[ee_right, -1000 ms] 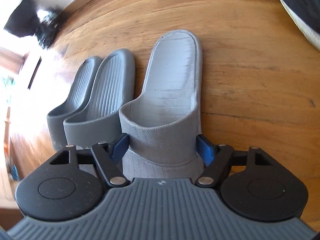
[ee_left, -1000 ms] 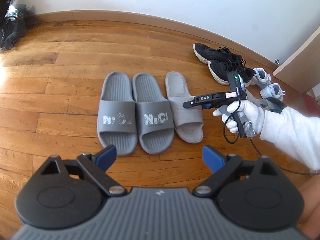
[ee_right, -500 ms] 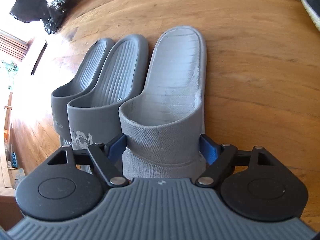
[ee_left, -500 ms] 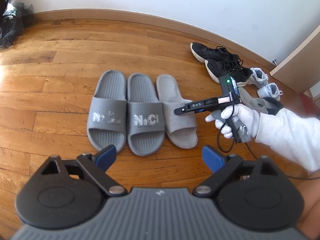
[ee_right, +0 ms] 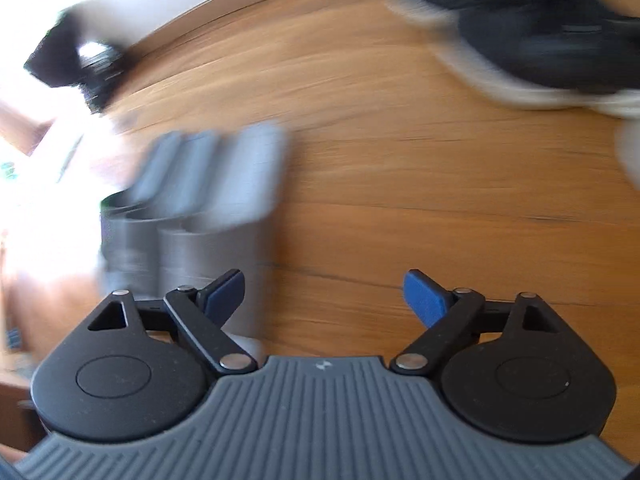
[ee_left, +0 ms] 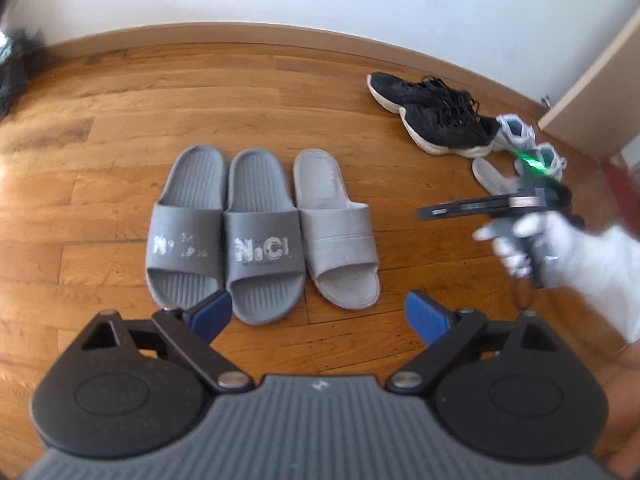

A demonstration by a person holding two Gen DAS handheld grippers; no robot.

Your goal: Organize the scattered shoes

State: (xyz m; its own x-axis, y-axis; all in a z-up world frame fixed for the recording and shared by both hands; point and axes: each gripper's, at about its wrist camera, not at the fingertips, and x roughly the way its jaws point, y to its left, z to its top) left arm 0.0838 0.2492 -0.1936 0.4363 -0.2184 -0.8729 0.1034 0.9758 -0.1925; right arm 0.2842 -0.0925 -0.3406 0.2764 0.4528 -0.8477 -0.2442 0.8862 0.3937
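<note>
Grey slippers point(ee_left: 264, 232) sit in a tidy row mid-floor while black sneakers point(ee_left: 436, 116) lie scattered near the far wall; with my right claw point(ee_right: 324, 292) opening on nothing and left claw point(ee_left: 318, 312) released, I'd approach one sneaker squarely.

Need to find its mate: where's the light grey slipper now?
In the left wrist view, the light grey slipper lies on the wooden floor, rightmost in the row, touching the dark grey lettered slide.
</note>
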